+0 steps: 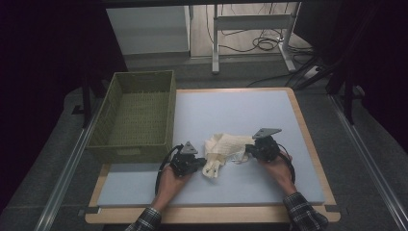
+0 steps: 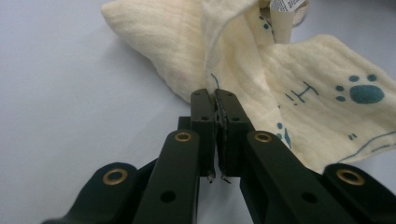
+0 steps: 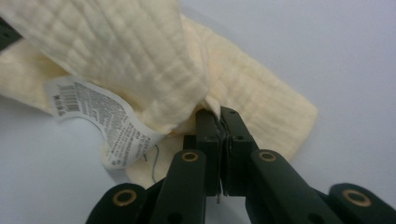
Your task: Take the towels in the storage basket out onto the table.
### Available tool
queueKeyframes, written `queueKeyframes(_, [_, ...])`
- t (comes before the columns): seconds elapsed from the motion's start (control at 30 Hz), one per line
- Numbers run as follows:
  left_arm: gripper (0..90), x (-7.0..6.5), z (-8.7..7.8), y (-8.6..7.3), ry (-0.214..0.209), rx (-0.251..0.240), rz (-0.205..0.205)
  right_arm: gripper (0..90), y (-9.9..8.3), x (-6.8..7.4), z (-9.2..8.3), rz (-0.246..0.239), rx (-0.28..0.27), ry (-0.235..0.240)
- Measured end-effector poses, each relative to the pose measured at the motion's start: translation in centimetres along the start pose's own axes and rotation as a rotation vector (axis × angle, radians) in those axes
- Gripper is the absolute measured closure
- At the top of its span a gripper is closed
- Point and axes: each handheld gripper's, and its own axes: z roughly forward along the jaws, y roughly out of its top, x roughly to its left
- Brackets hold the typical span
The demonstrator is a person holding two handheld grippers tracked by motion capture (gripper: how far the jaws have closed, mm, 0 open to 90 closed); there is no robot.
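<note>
Fingers of the left gripper [image 2: 214, 95] pinch a fold of the cream cloth [image 2: 261, 70]; the right gripper [image 3: 215, 114] pinches another edge, cloth bunched just beyond both tips, label [image 3: 100, 123] beside.

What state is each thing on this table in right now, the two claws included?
Cloth: cream, crumpled in a heap on the table mat, pinched at both sides.
Care label: white, curled, sticking out of the cloth.
Left claw: shut on the cloth's edge.
Right claw: shut on a fold of cloth.
Basket: green, woven, upright, nothing inside.
Table mat: pale blue, flat.
</note>
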Motion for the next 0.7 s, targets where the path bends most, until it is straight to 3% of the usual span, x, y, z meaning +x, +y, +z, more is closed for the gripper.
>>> queueKeyframes(0.07, [86.7, 0.0, 0.0, 0.0, -0.002, 0.0, -0.002, 87.4, 0.1, 0.0, -0.3, 0.004, -0.003, 0.002])
queueKeyframes(0.33, [86.2, 0.2, 0.0, 0.0, -0.015, -0.002, -0.016, 87.5, 1.3, -0.8, -4.8, 0.015, -0.038, -0.01])
queueKeyframes(0.4, [81.0, 0.4, 0.0, 0.1, -0.047, -0.005, -0.041, 87.5, 1.6, -1.1, -5.8, 0.028, -0.05, -0.012])
queueKeyframes(0.47, [66.4, 0.2, 0.0, 0.4, -0.042, 0.002, -0.043, 87.5, 1.9, -1.4, -6.6, 0.037, -0.055, -0.013])
queueKeyframes(0.5, [66.4, -0.1, 0.0, 0.7, -0.02, 0.005, -0.027, 87.5, 2.1, -1.5, -6.9, 0.037, -0.056, -0.015])
queueKeyframes(0.6, [56.1, -1.0, 0.4, 2.2, -0.035, -0.019, 0.026, 87.5, 2.5, -1.7, -7.5, 0.045, -0.056, -0.008])
queueKeyframes(0.7, [55.4, -1.7, 0.9, 3.1, -0.012, -0.005, 0.053, 87.4, 2.6, -1.6, -7.5, 0.041, -0.057, -0.004])
